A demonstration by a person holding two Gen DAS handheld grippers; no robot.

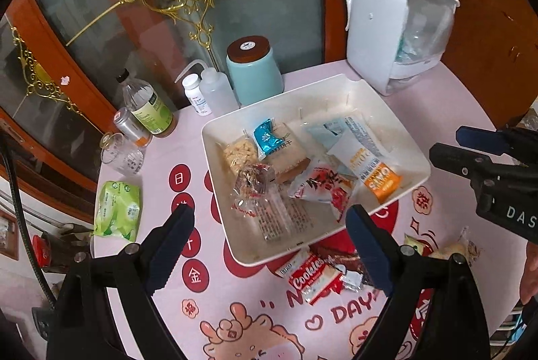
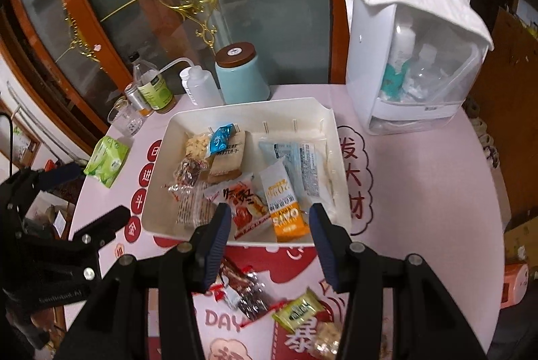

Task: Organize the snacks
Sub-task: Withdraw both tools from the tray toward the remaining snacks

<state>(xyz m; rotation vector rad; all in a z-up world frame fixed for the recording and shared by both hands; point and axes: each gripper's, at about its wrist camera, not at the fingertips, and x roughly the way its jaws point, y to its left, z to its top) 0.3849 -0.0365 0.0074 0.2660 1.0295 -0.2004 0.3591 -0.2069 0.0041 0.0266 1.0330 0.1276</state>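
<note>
tray: white tray point(image 1: 396, 111) mid-table on the pink cloth point(image 2: 403, 192), holds an orange oats bar point(image 2: 289, 218), red packet point(image 1: 322, 188), cracker pack point(image 2: 228, 158)
loose: Cookies pack point(image 1: 312, 276), green candy point(image 2: 299, 309) just in front of tray
left gripper point(image 1: 269, 245): jaws wide, empty
right gripper point(image 2: 269, 242): jaws wide, empty, over tray's near edge

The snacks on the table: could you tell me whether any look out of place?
Yes. The Cookies packet, a green wrapper and a few other packets lie loose on the tablecloth, outside the white tray that holds the rest.
</note>
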